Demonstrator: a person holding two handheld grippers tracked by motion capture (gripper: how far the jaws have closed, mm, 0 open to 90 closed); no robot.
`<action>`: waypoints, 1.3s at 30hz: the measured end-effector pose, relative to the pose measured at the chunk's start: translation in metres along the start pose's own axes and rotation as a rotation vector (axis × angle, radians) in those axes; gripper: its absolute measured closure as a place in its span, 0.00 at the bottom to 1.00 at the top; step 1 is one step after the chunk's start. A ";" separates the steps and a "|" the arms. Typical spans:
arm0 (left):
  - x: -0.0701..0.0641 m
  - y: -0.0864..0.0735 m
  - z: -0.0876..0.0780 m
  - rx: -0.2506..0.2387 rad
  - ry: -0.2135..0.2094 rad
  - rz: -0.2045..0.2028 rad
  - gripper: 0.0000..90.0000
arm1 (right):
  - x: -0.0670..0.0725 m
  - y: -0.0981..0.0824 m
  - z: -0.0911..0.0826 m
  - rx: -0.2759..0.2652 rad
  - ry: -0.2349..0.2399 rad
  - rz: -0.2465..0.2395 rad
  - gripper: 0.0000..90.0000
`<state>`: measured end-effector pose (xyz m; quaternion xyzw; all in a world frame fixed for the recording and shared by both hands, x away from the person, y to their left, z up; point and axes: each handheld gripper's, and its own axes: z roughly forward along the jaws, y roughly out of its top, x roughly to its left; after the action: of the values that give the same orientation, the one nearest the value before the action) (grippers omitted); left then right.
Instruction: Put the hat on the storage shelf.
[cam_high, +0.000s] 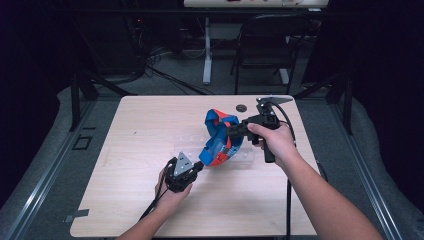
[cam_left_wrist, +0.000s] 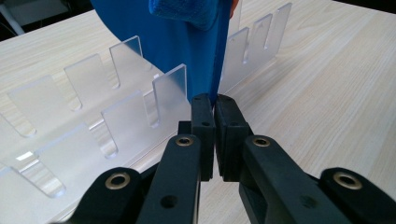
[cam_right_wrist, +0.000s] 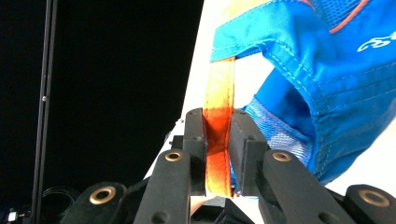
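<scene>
A blue and orange cap (cam_high: 218, 136) hangs over the middle of the table, held between both grippers. My left gripper (cam_high: 199, 165) is shut on the edge of the cap's blue brim (cam_left_wrist: 205, 56), pinching it between the jaws. My right gripper (cam_high: 230, 131) is shut on the cap's orange strap (cam_right_wrist: 218, 126) at the back, with the blue crown (cam_right_wrist: 327, 70) to the right of it. A clear acrylic rack (cam_left_wrist: 116, 116) with upright slotted tabs lies on the table under the cap.
The light wooden table (cam_high: 135, 200) has a small dark round object (cam_high: 241, 107) near its far edge. A folding chair (cam_high: 265, 45) and a table leg (cam_high: 207, 50) stand beyond the table. Cables trail from both grippers toward the near edge.
</scene>
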<state>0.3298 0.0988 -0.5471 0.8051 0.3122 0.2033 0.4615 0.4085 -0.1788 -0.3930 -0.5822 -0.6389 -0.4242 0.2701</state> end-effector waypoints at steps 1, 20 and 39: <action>0.000 0.000 0.000 0.000 0.000 0.000 0.98 | 0.000 0.000 0.000 0.000 0.000 0.000 0.87; 0.002 -0.002 -0.001 0.008 -0.025 -0.027 0.89 | -0.009 0.000 -0.005 -0.037 -0.031 0.013 0.86; 0.011 -0.008 -0.014 0.044 -0.027 -0.091 0.61 | -0.040 -0.018 -0.029 -0.113 -0.116 0.001 0.76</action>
<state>0.3263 0.1176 -0.5470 0.8025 0.3469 0.1644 0.4567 0.3934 -0.2238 -0.4164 -0.6202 -0.6285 -0.4249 0.1995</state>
